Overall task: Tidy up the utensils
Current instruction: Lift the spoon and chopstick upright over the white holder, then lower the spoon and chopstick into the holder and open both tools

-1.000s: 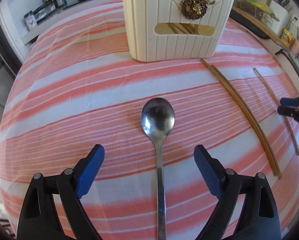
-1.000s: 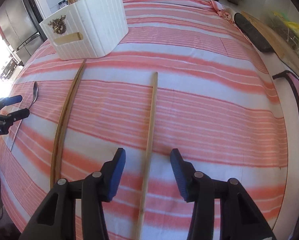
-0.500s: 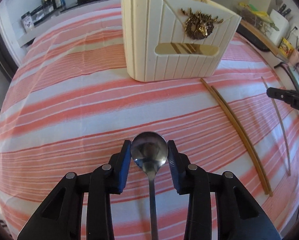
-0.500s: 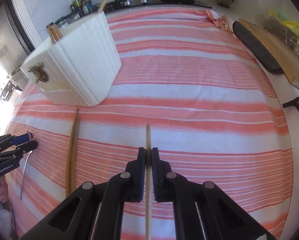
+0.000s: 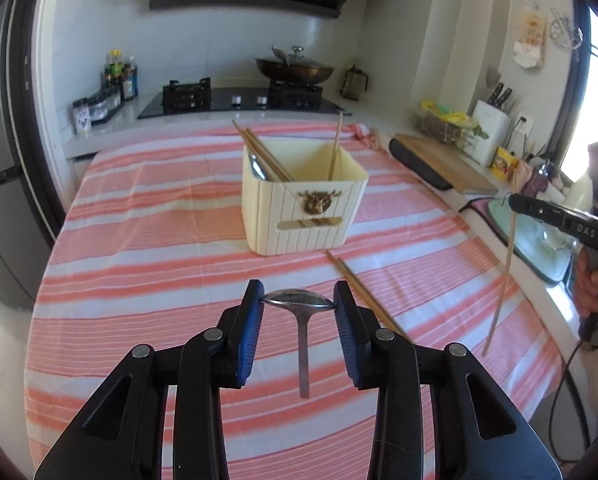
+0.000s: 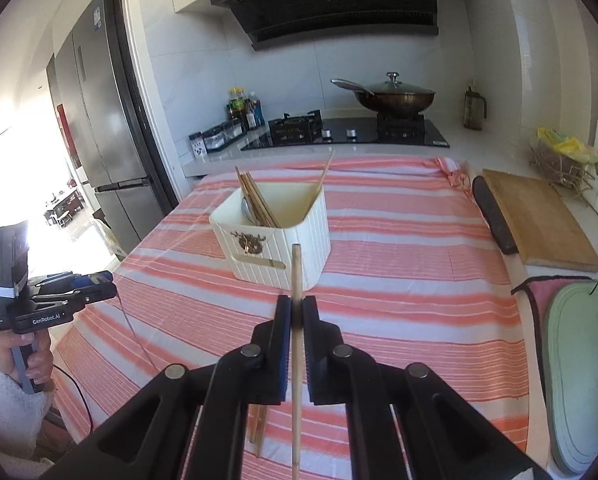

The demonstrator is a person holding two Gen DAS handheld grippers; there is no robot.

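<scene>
Spoon [image 5: 299, 300] between jaws (bowl pinched)

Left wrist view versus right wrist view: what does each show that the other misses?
Only the left wrist view shows the spoon's bowl pinched in the left hand-held gripper, its handle hanging down, plus the knife block. Only the right wrist view shows the refrigerator and the right hand-held gripper closed on a single chopstick. Both show the cream utensil holder with chopsticks inside, the striped cloth and the lidded wok.
</scene>
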